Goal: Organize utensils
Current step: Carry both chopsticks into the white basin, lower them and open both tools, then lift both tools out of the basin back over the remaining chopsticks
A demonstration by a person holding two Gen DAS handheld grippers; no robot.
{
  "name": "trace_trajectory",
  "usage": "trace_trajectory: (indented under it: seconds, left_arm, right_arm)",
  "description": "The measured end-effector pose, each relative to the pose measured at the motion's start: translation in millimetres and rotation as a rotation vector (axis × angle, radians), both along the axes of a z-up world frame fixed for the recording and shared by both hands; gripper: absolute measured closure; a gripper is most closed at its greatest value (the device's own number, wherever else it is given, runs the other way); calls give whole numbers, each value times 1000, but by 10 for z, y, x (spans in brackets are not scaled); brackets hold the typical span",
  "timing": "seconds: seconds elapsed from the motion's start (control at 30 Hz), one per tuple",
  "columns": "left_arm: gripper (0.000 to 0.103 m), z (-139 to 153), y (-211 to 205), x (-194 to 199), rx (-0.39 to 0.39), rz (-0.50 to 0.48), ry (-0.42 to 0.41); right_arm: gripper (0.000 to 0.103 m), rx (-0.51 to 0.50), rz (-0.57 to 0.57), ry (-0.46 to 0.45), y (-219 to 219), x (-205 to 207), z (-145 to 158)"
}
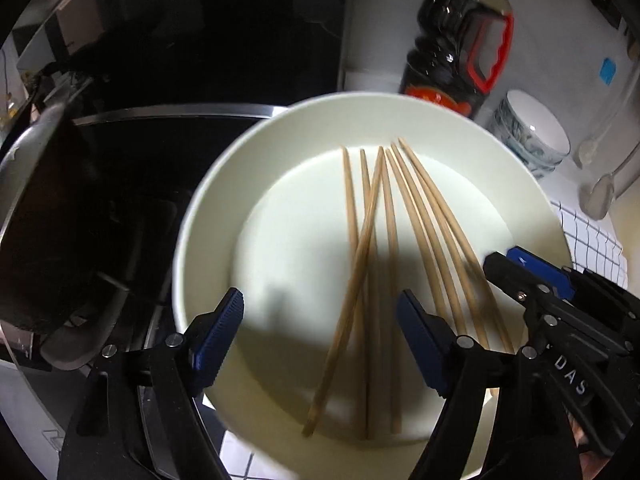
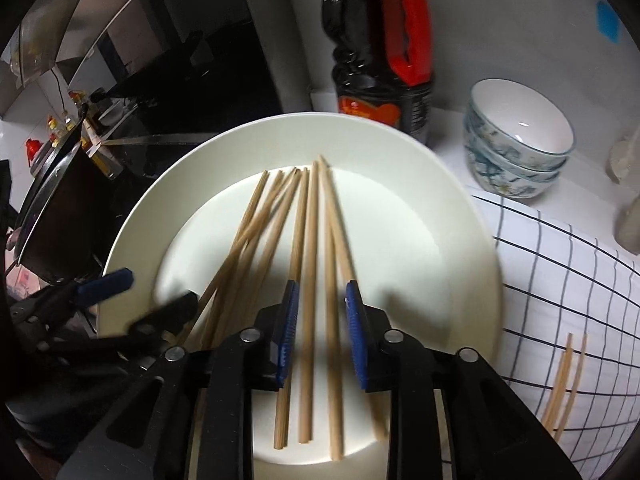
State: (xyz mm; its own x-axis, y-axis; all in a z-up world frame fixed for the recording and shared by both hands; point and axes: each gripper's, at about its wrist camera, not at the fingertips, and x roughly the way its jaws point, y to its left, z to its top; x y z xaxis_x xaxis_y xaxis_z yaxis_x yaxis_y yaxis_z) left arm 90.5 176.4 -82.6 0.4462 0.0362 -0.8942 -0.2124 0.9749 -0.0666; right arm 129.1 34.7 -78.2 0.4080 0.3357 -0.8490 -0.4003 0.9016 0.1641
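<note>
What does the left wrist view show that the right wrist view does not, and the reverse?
Left wrist only: long-handled metal spoons beside the cloth. Right wrist only: two loose wooden chopsticks lying on the white checked cloth, off the plate. Both share the round white plate with wooden chopsticks lying on it, the dark sauce bottle with a red handle, the stacked patterned bowls, and both grippers, left and right, jaws apart.

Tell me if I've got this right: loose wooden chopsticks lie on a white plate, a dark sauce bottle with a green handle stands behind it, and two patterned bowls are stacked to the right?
Nearly. The sauce bottle's handle is red, not green, as the right wrist view shows clearly. The rest holds: the chopsticks lie loose on the white plate, and the two patterned bowls are stacked to its right.
</note>
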Motion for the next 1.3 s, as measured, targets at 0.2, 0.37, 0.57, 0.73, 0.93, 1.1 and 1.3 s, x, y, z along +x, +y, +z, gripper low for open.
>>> trace_trajectory:
  seconds: [0.2, 0.37, 0.57, 0.73, 0.93, 1.1, 1.3]
  left_arm:
    - [26, 104, 55, -95, 0, 5, -11]
    - [24, 186, 77, -163, 10, 4, -25]
    - [22, 296, 115, -239, 15, -2, -45]
    - [17, 414, 152, -315, 21, -14, -69]
    - [11, 537, 188, -424, 23, -33, -95]
    - [8, 606, 141, -502, 28, -54, -103]
    - [7, 677, -7, -579, 21, -75, -119]
  right_arm:
    - [78, -4, -12, -12, -93, -106, 39]
    - [71, -6, -24, -19, -149, -174, 80]
    - [66, -5, -38, -38, -183, -281, 171]
    - [53, -15, -55, -64, -189, -430, 290]
    - [43, -27, -88, -87, -229, -617, 402]
    - [39, -36, -133, -94, -333, -764, 466]
    - [37, -41, -171, -91, -537, -906, 496]
